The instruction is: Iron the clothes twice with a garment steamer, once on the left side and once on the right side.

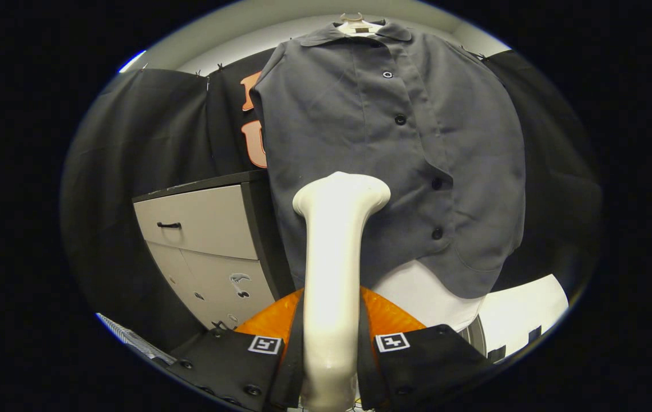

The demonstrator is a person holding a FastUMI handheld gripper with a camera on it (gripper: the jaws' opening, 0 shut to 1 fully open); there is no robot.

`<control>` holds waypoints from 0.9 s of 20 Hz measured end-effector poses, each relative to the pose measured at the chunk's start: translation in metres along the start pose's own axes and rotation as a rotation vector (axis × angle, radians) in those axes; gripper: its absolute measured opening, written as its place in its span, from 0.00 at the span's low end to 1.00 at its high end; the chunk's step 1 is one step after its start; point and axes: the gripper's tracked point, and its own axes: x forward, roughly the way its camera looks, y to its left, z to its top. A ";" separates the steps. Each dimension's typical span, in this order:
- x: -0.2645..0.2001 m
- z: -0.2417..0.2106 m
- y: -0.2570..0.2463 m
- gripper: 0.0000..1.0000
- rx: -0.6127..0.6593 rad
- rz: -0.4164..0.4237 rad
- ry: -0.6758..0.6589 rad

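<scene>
Gripper [330, 343] fingers closed on the handle of the garment steamer [334, 257], one finger pressing each side of the handle; grip looks firm, handle runs straight up between the two fingers. Each finger carries a small square marker tag on its upper face. Steamer is cream-white, smooth, upright; its handle widens at the top into a flat flared head [342, 191].

Just behind the fingers, low down, an orange rounded surface [386, 315] shows on both sides of the handle; cannot tell what it belongs to.

Steamer head lies against, or just in front of, the lower front of the shirt [383, 154]; contact cannot be confirmed from this angle. Head sits on the side of the button placket toward the cabinet, about level with the third visible button. Shirt is dark grey, collared, buttoned, four buttons visible down the placket. It hangs on a hanger [354, 23] at the top, front facing the camera, hem falling unevenly, lower on the side away from the cabinet. Some creasing visible around the placket.

Below the hem, a white surface [429, 292] shows behind the shirt; identity unclear.

Beside the shirt, a cabinet [205, 246] with pale drawer fronts, dark top and dark side; upper drawer has a dark bar handle [169, 225].

Farthest back: black cloth wall [142, 143], and above it a pale ceiling strip [234, 34].
</scene>
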 end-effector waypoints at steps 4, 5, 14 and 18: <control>-0.028 0.056 -0.001 0.45 -0.006 0.008 -0.104; -0.036 0.073 -0.003 0.45 -0.006 0.011 -0.130; -0.099 0.213 -0.064 0.45 -0.006 -0.057 -0.343; -0.097 0.260 -0.111 0.45 -0.032 -0.127 -0.400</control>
